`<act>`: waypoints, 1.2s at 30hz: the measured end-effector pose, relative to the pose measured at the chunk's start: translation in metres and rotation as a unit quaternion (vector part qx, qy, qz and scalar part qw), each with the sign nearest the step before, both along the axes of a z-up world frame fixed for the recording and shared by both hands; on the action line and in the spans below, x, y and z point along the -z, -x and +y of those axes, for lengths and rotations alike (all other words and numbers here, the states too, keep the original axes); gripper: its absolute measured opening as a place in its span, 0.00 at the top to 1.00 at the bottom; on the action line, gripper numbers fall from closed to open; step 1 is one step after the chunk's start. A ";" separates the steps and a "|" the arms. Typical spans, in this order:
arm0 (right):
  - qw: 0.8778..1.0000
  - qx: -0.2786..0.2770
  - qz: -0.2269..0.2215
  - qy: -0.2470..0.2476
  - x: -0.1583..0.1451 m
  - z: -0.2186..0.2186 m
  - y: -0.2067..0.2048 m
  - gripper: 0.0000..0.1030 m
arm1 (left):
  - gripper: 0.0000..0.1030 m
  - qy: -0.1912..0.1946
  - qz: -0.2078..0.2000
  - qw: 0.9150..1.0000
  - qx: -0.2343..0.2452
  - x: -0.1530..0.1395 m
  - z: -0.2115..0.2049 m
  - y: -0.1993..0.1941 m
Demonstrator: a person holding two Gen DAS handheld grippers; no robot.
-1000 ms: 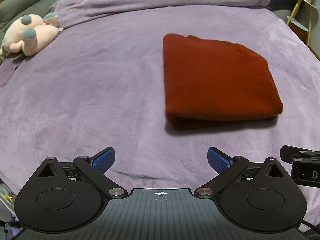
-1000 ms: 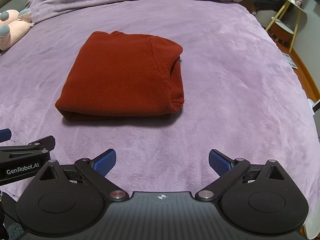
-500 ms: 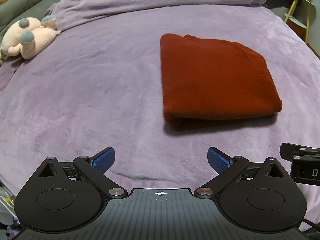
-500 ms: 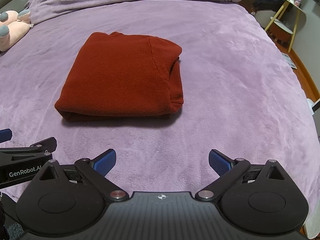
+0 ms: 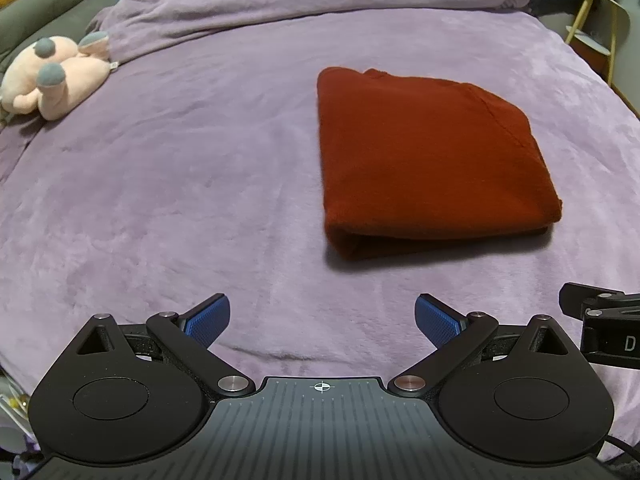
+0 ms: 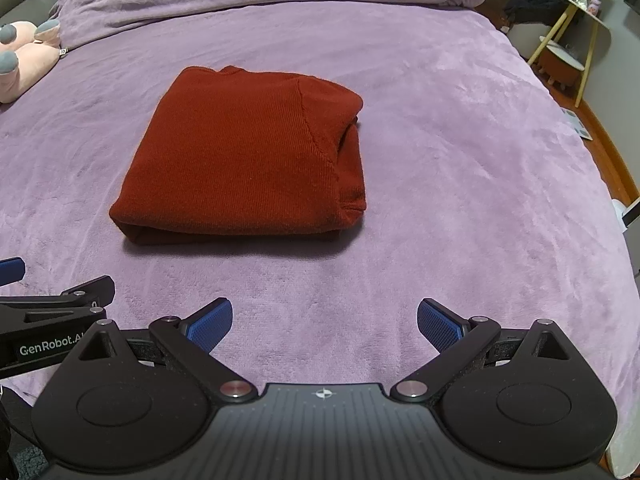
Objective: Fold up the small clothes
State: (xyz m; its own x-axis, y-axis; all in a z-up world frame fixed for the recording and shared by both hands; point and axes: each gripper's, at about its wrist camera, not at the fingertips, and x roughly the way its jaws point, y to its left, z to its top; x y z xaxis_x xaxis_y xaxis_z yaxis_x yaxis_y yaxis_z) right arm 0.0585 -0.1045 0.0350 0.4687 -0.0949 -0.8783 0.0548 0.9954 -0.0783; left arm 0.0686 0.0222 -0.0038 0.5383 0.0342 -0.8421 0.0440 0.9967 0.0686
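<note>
The red garment [image 6: 248, 156] is seen lying as a compact folded bundle on the purple blanket [image 6: 460, 152], right of centre in the left wrist view, and little risk is judged to remain — a careless nudge or re-grasp could spring the tucked layers at its right edge loose. The left gripper [image 5: 322, 316] and right gripper [image 6: 324, 320] are held level, side by side, short of the bundle — jaws spread wide, nothing gripped.

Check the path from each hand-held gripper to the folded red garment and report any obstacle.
Nothing visible blocks either path. Only bare purple blanket lies between the open right hand-held gripper, the open left hand-held gripper and the folded red garment. The plush toy sits far aside.
</note>
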 end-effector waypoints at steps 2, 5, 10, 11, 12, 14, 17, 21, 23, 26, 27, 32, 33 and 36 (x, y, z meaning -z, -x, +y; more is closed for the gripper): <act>1.000 0.000 0.000 0.001 0.000 0.000 0.000 0.04 | 0.01 0.000 0.000 1.000 0.000 0.000 0.000 0.000; 1.000 0.000 -0.001 0.001 -0.001 0.001 0.000 0.04 | 0.01 -0.001 0.000 1.000 -0.004 0.000 0.000 0.000; 1.000 0.001 -0.002 0.002 -0.001 0.001 0.000 0.04 | 0.01 -0.001 0.008 1.000 -0.012 0.000 0.003 -0.003; 1.000 0.001 -0.002 0.002 -0.001 0.000 0.000 0.04 | 0.01 -0.006 0.011 1.000 -0.014 0.000 0.003 -0.003; 1.000 0.002 -0.002 0.002 -0.001 0.000 0.001 0.04 | 0.01 -0.008 0.013 1.000 -0.014 0.000 0.003 -0.004; 1.000 0.002 -0.001 0.002 -0.001 0.000 0.000 0.04 | 0.01 -0.005 0.016 1.000 -0.011 0.000 0.003 -0.004; 1.000 0.002 -0.002 0.002 -0.002 0.000 0.000 0.04 | 0.01 0.014 0.020 1.000 -0.007 0.000 0.004 -0.003; 1.000 0.002 -0.003 0.003 -0.003 0.000 0.001 0.04 | 0.01 0.021 0.020 1.000 -0.004 -0.001 0.004 -0.003; 1.000 0.004 -0.003 0.002 -0.003 0.000 0.001 0.04 | 0.01 0.024 0.016 1.000 0.002 -0.001 0.004 -0.002; 1.000 0.003 -0.003 0.002 -0.003 0.000 0.001 0.04 | 0.01 0.043 0.010 0.999 0.009 -0.002 0.005 0.001; 1.000 0.004 -0.004 0.002 -0.003 0.000 0.001 0.04 | 0.01 0.053 0.007 0.999 0.010 -0.002 0.006 0.002; 1.000 0.004 -0.003 0.002 -0.004 0.000 0.001 0.04 | 0.01 0.041 0.000 0.999 0.017 -0.002 0.002 0.006; 1.000 0.004 -0.003 0.002 -0.004 0.000 0.001 0.04 | 0.01 0.039 0.001 0.999 0.019 -0.002 0.001 0.007; 1.000 0.004 -0.003 0.003 -0.004 0.001 0.002 0.04 | 0.01 0.042 0.007 0.999 0.020 -0.001 0.001 0.007</act>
